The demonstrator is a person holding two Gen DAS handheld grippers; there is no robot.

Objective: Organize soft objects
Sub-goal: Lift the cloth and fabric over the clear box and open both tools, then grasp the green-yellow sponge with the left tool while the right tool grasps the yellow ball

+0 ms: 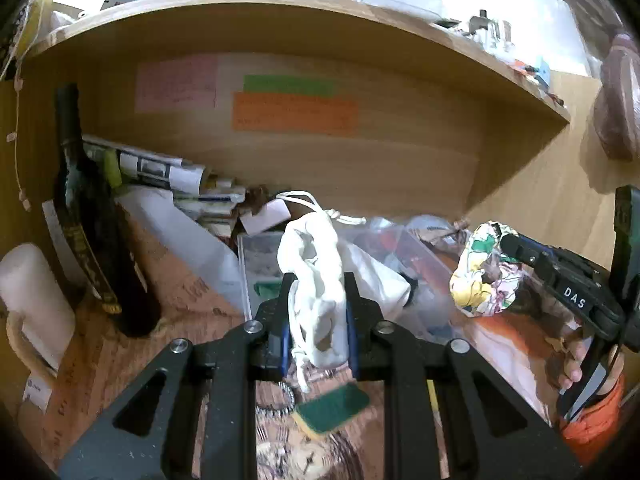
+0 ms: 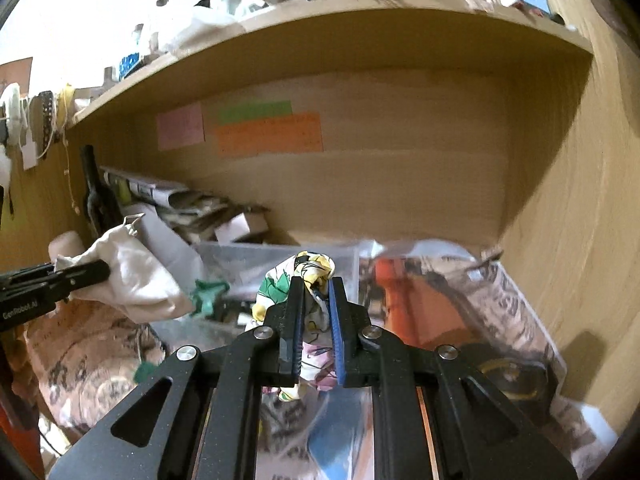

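My left gripper [image 1: 318, 280] is shut on a white drawstring cloth bag [image 1: 316, 264], held above the cluttered desk; the bag hangs between and below the fingers. The bag also shows in the right wrist view [image 2: 132, 276], at the left. My right gripper [image 2: 316, 284] is shut on a floral patterned cloth [image 2: 300, 276], bunched between the blue-padded fingers. The same cloth shows in the left wrist view [image 1: 480, 272], at the right, held by the right gripper [image 1: 506, 242].
A wooden shelf [image 1: 280, 12] overhangs a desk alcove with coloured notes [image 1: 292, 114] on the back wall. A dark bottle [image 1: 88, 216], a white candle [image 1: 32, 296], papers, a clear plastic box [image 1: 264, 264] and a green sponge [image 1: 332, 408] crowd the desk. An orange bag [image 2: 420, 304] lies at right.
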